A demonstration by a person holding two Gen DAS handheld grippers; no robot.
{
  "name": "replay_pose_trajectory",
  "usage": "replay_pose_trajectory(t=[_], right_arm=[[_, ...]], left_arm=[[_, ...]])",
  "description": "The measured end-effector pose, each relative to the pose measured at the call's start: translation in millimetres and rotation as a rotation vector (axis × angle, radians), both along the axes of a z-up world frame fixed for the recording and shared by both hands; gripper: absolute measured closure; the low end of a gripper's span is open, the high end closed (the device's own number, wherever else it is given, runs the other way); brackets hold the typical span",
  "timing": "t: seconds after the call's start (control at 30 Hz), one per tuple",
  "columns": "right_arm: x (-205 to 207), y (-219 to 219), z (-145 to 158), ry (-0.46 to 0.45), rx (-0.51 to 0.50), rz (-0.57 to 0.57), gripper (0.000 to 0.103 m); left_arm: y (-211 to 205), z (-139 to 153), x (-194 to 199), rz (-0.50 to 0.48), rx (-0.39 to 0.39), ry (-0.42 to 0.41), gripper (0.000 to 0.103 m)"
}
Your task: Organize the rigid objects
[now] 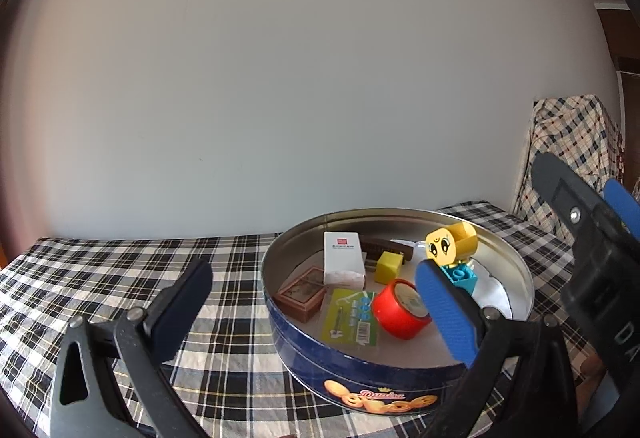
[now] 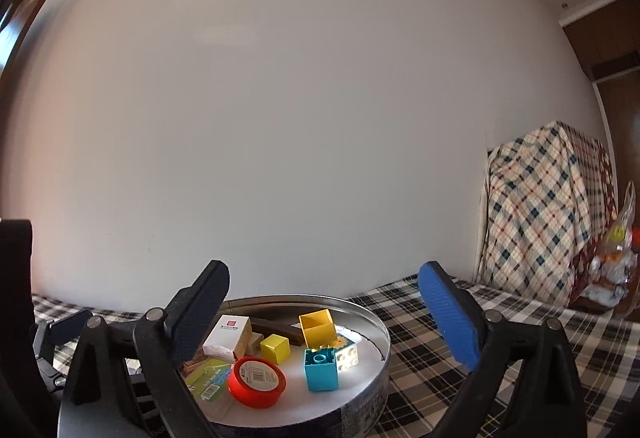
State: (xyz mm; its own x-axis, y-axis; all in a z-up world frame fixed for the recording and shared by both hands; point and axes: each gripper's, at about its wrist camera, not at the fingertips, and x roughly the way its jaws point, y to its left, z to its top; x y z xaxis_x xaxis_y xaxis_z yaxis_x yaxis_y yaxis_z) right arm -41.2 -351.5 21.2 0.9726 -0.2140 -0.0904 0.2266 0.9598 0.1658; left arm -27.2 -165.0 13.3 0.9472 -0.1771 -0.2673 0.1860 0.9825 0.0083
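A table covered in a black, white and yellow checked cloth point(image 1: 120, 278) is sitting against a plain white wall point(image 1: 280, 78). On it, a round metal biscuit tin point(image 1: 400, 378) is standing open, its dark blue side showing golden pretzel-shaped biscuits and red script lettering that is too blurred to read for certain.

The left gripper point(image 1: 312, 302) is hovering with its fingers spread wide, one on each side of the tin's near rim, gripping nothing. The right gripper point(image 2: 324, 314) is hanging above the tin, fingers likewise spread and empty.

Inside the tin, a white box point(image 1: 343, 258) with a small red logo is lying with its long axis pointing toward the wall. Beside it are lying a brown box point(image 1: 300, 294), a green packet with a barcode point(image 1: 352, 318), a red roll of tape point(image 2: 257, 381), a yellow cube point(image 2: 275, 348), a blue studded brick point(image 2: 320, 368) and a yellow brick with a cartoon face point(image 1: 450, 242).
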Motion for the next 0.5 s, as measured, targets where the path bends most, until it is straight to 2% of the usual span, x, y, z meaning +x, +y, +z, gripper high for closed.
replay_pose_trajectory(t=[0.27,0.5], right_arm=[[1.2,-3.6,0.2,0.006,0.016,-0.053,0.006],[3.6,-4.8,-0.6,0.009,0.027,-0.047,0.006]], left_arm=[[4.4,1.4,-0.9,0.087,-0.013,-0.009,0.000],[-6.9,3.3,-6.1,0.135,0.054,-0.037,0.000]])
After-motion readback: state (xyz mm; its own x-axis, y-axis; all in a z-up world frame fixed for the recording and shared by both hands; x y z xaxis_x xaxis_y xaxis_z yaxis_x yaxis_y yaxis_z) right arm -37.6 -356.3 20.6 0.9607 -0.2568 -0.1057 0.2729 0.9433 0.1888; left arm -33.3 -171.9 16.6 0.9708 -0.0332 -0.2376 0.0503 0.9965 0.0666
